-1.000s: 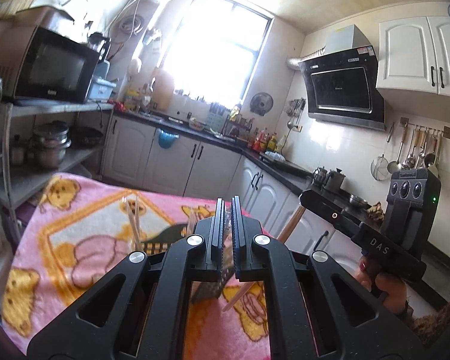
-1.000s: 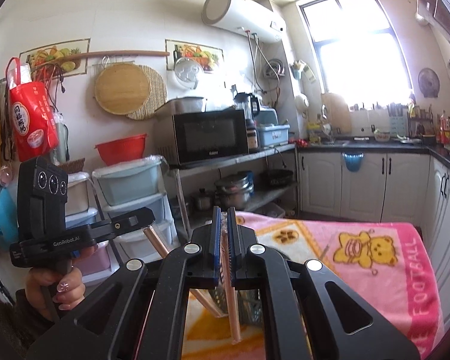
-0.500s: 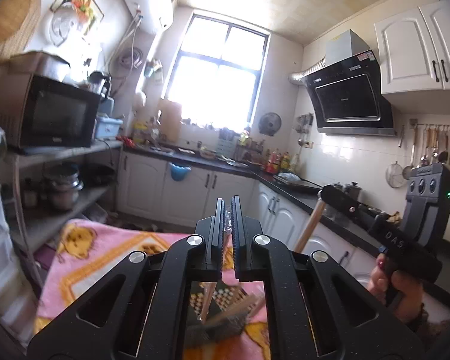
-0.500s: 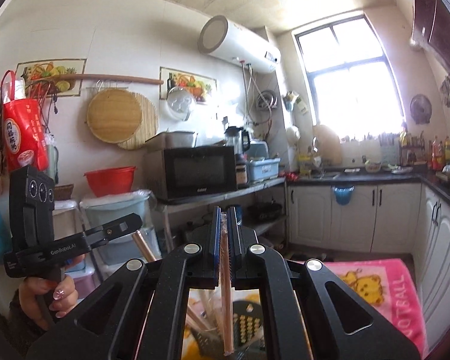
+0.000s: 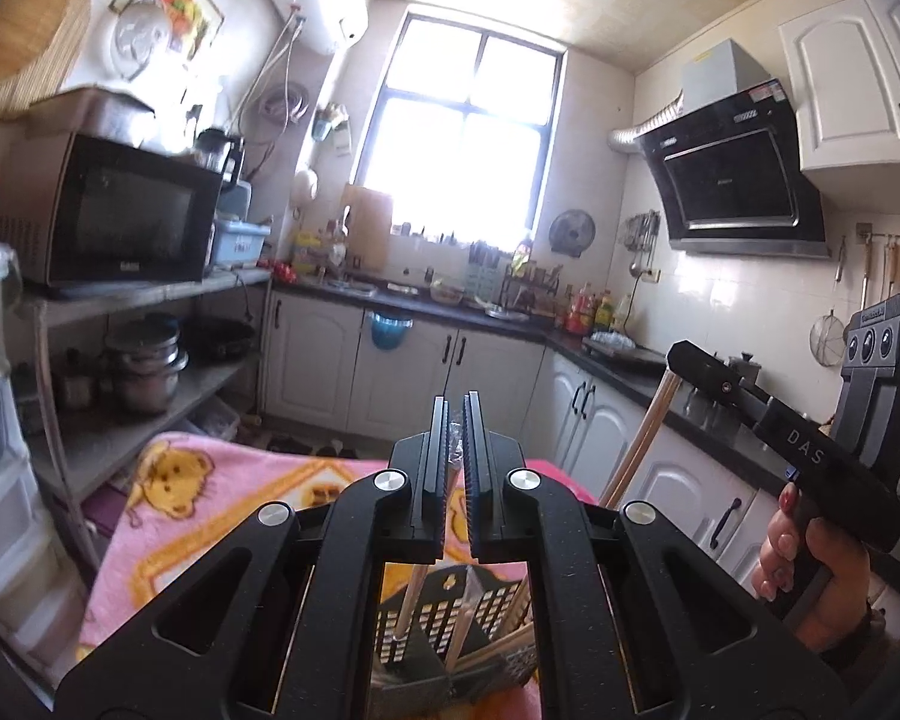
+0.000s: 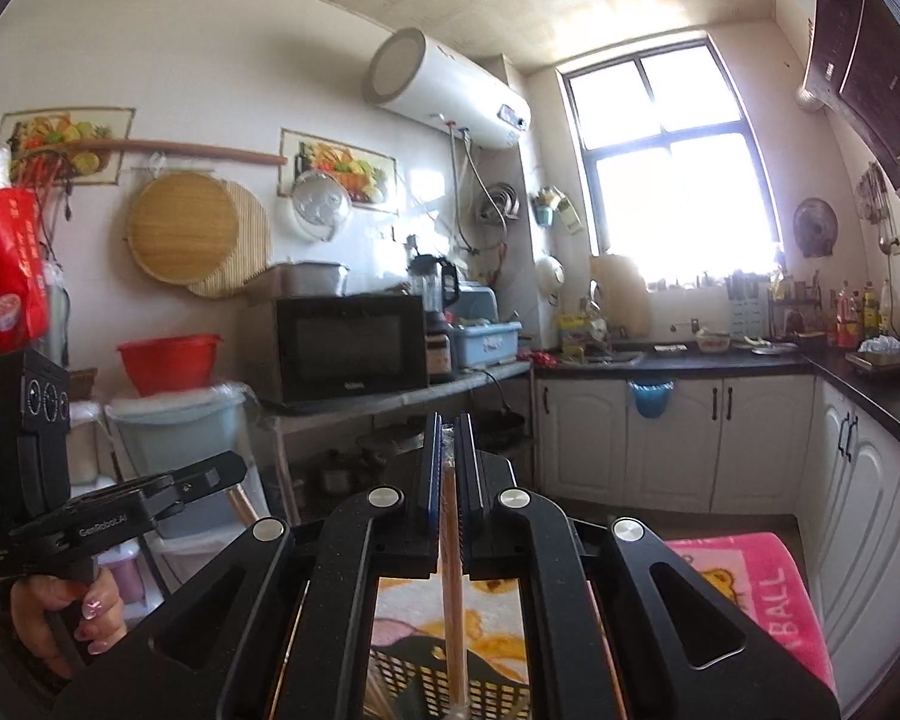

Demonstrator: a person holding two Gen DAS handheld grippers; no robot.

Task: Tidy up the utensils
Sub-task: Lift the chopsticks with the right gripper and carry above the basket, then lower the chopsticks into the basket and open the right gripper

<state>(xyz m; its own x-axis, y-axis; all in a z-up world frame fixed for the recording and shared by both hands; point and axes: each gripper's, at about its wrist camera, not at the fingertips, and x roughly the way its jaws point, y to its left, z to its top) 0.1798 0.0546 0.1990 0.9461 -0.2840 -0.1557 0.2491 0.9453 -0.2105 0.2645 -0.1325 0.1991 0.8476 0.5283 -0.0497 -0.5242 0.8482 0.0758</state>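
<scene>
While both grippers hang over the pink blanket, these lines tell what shows.

Left gripper (image 5: 455, 414): jaws pressed nearly together, pinching the top of a wooden chopstick (image 5: 411, 591) in a clear wrapper; its lower end hangs down into the holder.
Right gripper (image 6: 445, 435): jaws pinched on another wooden chopstick (image 6: 452, 594), which runs straight down from between the pads to the holder below.
Right gripper from the left camera: held out at the right edge by a hand (image 5: 810, 564) with painted nails; its chopstick slants down and leftward from the tip.
Left gripper from the right camera: at the left edge, gripped by the other hand (image 6: 60, 618); a short length of chopstick pokes down from its tip.
Black perforated holder (image 5: 450, 630): stands on the blanket right under both grippers, split into compartments; more chopsticks lean inside it. Which compartment each held stick enters cannot be told.
Pink cartoon blanket (image 5: 210, 492): spread under the holder, yellow bears printed on it.
Microwave (image 5: 108, 210): on a grey shelf to the left, steel pots (image 5: 144, 360) stacked on the shelf beneath.
Window (image 5: 462, 138): bright, straight ahead above the dark counter (image 5: 450, 303) crowded with bottles.
Range hood (image 5: 738, 174): black, on the right wall beside white cupboards.
Water heater (image 6: 450, 87): white cylinder high on the wall, left of the window.
</scene>
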